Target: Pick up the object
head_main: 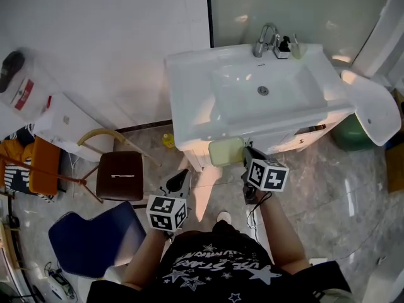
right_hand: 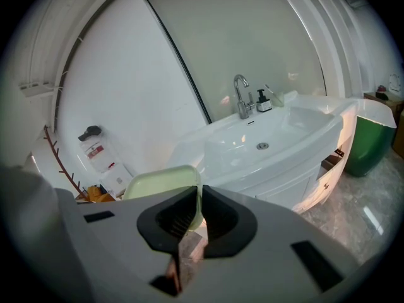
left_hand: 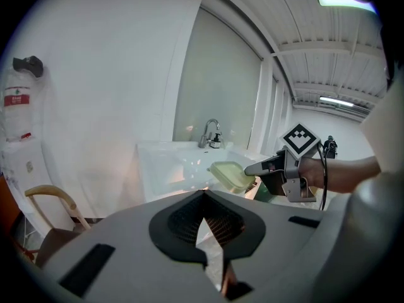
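A pale green shallow plastic dish [head_main: 226, 151] hangs in the air just in front of the white washbasin cabinet. My right gripper [head_main: 245, 151] is shut on its near edge. In the right gripper view the dish [right_hand: 158, 185] sticks out to the left beyond the closed jaws [right_hand: 200, 197]. From the left gripper view I see the dish [left_hand: 230, 174] held by the right gripper [left_hand: 254, 168], level with the basin's front edge. My left gripper [head_main: 179, 180] sits lower left of the dish, apart from it, jaws together [left_hand: 203, 202] and nothing in them.
The white washbasin [head_main: 297, 100] with a chrome tap [head_main: 266, 40] stands straight ahead. A brown-seated chair [head_main: 120, 175] and a blue chair [head_main: 95, 238] are on the left. A green bin [head_main: 350, 136] stands to the right of the cabinet. The floor is marble tile.
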Demonstrator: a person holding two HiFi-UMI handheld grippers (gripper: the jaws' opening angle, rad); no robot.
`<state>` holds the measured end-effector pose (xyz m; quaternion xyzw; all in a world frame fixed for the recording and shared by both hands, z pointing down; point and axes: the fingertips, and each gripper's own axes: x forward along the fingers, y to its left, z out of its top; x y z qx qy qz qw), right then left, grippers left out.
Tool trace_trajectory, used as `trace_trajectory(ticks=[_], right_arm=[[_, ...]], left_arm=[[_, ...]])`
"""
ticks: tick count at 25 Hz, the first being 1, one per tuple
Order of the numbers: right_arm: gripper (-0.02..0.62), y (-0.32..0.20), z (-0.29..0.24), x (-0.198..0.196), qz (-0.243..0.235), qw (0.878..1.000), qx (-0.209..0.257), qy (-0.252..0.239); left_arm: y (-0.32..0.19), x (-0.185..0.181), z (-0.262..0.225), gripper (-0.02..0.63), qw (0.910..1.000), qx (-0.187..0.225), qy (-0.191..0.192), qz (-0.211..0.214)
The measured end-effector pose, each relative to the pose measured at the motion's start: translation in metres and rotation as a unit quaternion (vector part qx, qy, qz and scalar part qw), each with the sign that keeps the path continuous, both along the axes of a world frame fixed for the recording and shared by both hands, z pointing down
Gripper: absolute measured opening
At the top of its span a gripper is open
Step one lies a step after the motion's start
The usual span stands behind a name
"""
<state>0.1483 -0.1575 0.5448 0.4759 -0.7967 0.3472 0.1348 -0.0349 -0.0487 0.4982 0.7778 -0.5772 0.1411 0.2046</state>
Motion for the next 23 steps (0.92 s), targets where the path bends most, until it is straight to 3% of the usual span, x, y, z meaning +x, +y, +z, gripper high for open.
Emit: trace_trajectory(ticks=[10, 23], right_arm=[[0.035, 0.073, -0.014, -0.028, 0.032, 0.999, 0.007, 0.011], [0.034, 0.207, -0.023, -0.056, 0.068, 0.997, 0.014, 0.018]], left_arm=[[0.068, -0.036, -0.004, 0.015, 0.9994, -0.001, 0.009, 0.034], [0.186, -0.080, -0.008, 0.015, 0.9981, 0.010, 0.018, 0.058]])
